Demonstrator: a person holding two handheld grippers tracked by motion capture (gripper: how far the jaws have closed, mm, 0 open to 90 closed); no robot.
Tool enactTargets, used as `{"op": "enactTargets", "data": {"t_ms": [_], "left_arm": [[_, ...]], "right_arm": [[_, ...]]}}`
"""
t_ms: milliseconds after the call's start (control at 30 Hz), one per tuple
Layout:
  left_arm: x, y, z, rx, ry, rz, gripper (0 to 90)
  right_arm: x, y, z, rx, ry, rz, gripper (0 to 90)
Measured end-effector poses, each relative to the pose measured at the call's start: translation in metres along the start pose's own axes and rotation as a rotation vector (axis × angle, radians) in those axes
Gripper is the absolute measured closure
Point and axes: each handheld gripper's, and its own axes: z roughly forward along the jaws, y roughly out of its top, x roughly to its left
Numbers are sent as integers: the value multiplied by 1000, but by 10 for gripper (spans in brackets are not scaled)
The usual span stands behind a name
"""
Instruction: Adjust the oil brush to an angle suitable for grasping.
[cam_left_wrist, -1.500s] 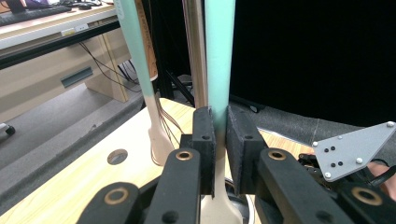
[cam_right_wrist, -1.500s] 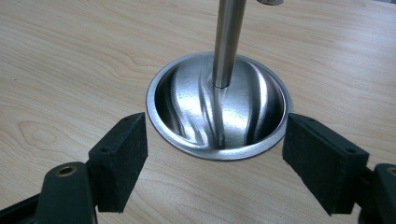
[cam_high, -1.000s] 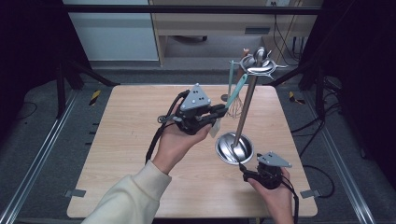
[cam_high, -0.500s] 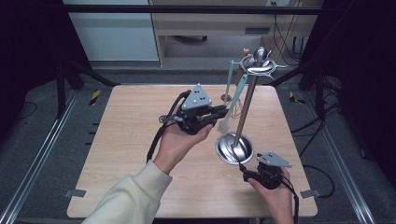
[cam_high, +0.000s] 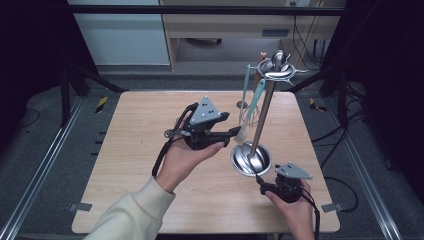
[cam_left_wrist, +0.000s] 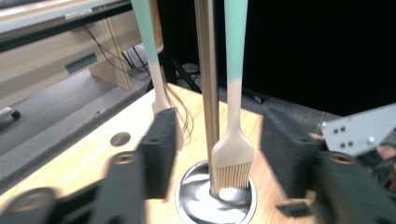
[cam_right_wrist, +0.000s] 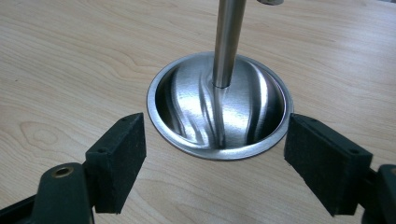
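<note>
We see left claw (cam_high: 234, 133) just opening, brush (cam_left_wrist: 232, 158) between its jaws, untouched; right claw (cam_right_wrist: 215, 163) open around stand base (cam_right_wrist: 219, 109) on tabletop (cam_high: 130, 150).

Both black grippers, left gripper (cam_high: 227, 125) and right gripper (cam_high: 261, 180), carry grey three-cornered plates and black cables; a cream sleeve (cam_high: 129, 216) covers the left forearm.

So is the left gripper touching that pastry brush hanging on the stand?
Apart. In the left gripper view the pastry brush hangs between the left gripper jaws, which have just been opening, with clear gaps on both sides of its bristles.
</note>
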Motion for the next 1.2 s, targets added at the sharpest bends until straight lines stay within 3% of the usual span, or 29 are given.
{"op": "enactTargets", "data": {"t_ms": [233,367,667,1000,1200], "left_arm": [[6,-29,-12,20,7,-16,202],[10,-46,-21,30,32,-16,137],[15,-82,-34,80,36,-12,75],[19,-119,-54,134,76,25,52],[28,-146,-62,177,104,18,49]], "right_arm": [[0,0,0,0,-3,-4,209],[-1,0,1,1,-6,0,175],[-2,-1,1,4,-16,14,140],[-5,0,-1,-7,-42,26,72],[-9,-1,-1,-8,-38,28,53]]}}
